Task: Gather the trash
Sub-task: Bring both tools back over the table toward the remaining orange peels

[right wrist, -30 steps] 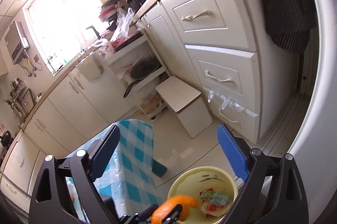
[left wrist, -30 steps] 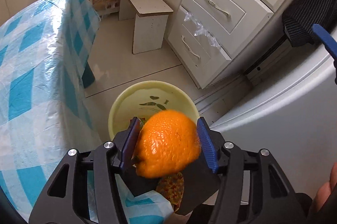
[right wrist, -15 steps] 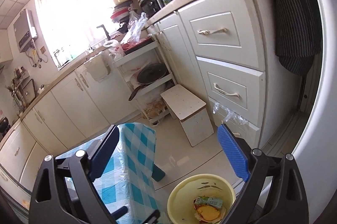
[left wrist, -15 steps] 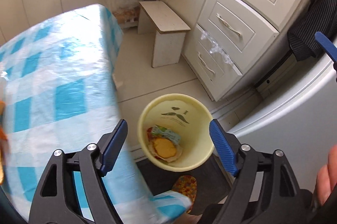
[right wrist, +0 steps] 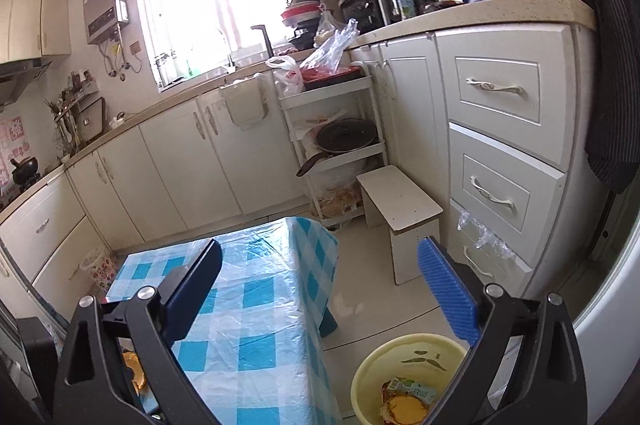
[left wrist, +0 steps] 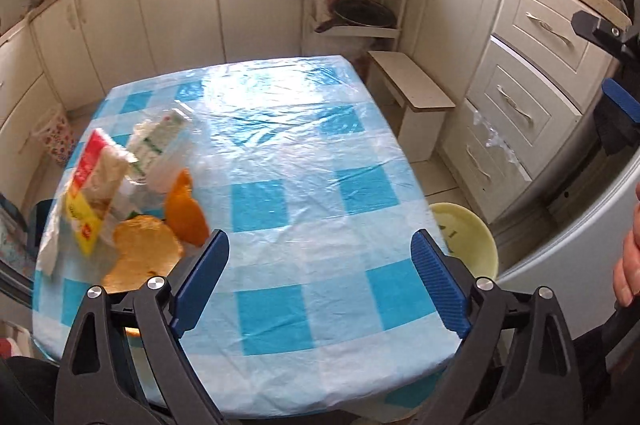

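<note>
While the left gripper [left wrist: 320, 285] has its fingers opening with nothing between them, the peels [left wrist: 160, 229] and wrappers [left wrist: 100, 181] lie on the desk [left wrist: 320, 161] just left of its left finger, long axes unclear. Right gripper [right wrist: 332, 293] is spread, empty, above the bin [right wrist: 368, 377].

On the checked table [left wrist: 304, 161], near its left edge, lie two pieces of orange peel [left wrist: 185, 205], one red-and-yellow packet [left wrist: 94, 189] and one green-and-white carton [left wrist: 154, 141]. One yellow bin [right wrist: 400, 365] stands on the floor off the table's right corner, with one small carton [right wrist: 414, 388] and one peel half [right wrist: 404, 407] inside. One white stool [right wrist: 398, 201] stands beyond.
</note>
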### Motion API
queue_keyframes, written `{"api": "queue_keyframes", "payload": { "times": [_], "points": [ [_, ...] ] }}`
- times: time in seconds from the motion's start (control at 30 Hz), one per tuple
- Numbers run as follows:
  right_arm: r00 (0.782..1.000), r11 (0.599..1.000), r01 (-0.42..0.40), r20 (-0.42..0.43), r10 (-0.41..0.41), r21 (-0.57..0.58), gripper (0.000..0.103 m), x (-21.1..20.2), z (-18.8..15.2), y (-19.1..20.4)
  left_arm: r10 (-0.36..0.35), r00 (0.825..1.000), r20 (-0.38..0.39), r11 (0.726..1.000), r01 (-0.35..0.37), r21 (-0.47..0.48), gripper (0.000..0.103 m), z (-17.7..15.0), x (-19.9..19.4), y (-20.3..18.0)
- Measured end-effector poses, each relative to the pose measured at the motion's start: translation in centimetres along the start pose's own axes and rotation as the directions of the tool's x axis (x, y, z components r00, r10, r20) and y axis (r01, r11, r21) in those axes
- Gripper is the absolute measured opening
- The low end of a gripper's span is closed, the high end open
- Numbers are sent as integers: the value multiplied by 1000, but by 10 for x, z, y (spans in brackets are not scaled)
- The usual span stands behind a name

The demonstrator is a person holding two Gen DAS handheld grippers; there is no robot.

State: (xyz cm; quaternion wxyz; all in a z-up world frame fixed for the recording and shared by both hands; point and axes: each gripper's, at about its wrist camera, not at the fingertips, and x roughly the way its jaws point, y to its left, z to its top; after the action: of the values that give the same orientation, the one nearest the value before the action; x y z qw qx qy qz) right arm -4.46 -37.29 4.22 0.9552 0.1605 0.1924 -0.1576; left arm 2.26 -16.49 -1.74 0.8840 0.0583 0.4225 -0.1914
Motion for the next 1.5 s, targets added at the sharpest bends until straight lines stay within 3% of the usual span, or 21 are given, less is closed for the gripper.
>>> {"api": "queue_keyframes", "payload": {
  "times": [0.23, 0.33, 0.43, 1.03, 1.5],
  "points": [
    [999, 995, -39, -34, 36, -92, 95, 11, -10, 41, 111, 993, 30, 990, -108, -93, 91, -7, -16, 79],
    [997, 990, -53, -56, 46, -130, 95, 17, -17, 59, 126, 992, 16, 974, -120, -190, 91, -16, -13, 112],
    [995, 982, -71, -82, 57, -173, 95, 22, -25, 78, 132, 991, -9, 965, -130, -226, 91, -24, -5, 128],
    [972, 923, -176, -211, 108, -341, 96, 49, -67, 161, 113, 990, -88, 942, -135, -306, 91, -39, 9, 171],
    [931, 920, -255, -331, 151, -298, 96, 68, -84, 175, 84, 981, -172, 961, -125, -247, 91, -50, 26, 165]
  ]
}}
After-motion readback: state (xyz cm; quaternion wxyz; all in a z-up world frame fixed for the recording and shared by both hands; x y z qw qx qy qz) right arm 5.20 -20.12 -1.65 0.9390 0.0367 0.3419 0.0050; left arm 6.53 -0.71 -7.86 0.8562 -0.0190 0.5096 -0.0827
